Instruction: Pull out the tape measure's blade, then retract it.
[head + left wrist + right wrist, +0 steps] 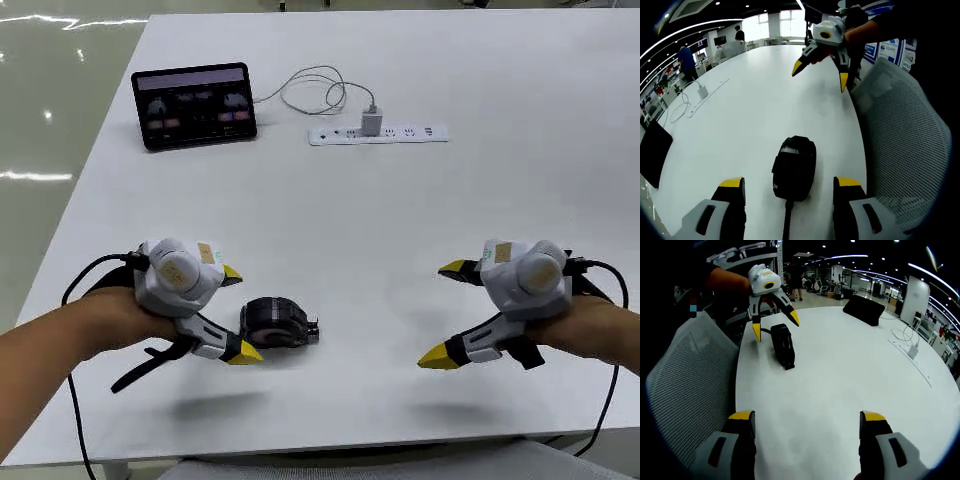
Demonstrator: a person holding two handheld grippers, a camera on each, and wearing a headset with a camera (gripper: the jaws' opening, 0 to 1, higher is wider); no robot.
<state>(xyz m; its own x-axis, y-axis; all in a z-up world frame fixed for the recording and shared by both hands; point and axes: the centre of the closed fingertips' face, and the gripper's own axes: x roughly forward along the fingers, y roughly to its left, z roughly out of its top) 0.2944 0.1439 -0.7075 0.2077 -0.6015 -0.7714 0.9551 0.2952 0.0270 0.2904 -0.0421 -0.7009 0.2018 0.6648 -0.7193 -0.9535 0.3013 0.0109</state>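
Note:
A black tape measure lies on the white table, its blade tab pointing right and the blade wound in. My left gripper stands open beside it, yellow tips on either side of its left end, not touching. From the left gripper view the tape measure rests just ahead of the open jaws. My right gripper is open well to the right, with bare table between its fingers. The right gripper view looks across at the tape measure and the left gripper.
A dark tablet stands propped at the back left. A white power strip with a plugged charger and looped cable lies behind the middle. A grey mesh chair back sits at the table's near edge.

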